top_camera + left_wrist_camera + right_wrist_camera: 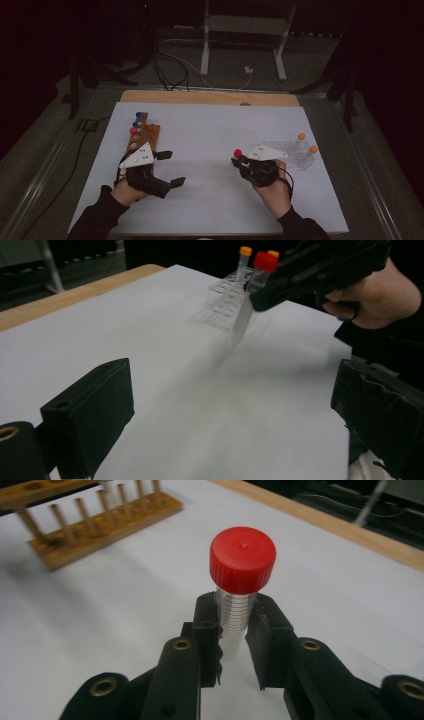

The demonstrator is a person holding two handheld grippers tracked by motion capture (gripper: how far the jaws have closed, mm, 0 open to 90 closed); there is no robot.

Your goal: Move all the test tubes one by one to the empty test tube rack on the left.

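Observation:
A clear tube with a red cap (242, 560) stands upright between the jaws of my right gripper (235, 627), which is shut on it below the cap. In the high view the same red-capped tube (238, 153) is held over the white sheet, left of a clear plastic rack (295, 154). The left gripper view shows that tube (250, 300) tilted, its tip just above the sheet, in the right gripper (305, 275). My left gripper (171, 169) hovers by the wooden rack (146, 136), open wide with nothing between its jaws (235, 420).
The wooden rack (100, 522) holds tubes with blue (138, 115) and red (133, 130) caps. Two orange-capped tubes (301, 136) stand in the clear rack (225, 297). A white sheet (210, 130) covers the table; a wooden edge (210, 97) runs along the far side.

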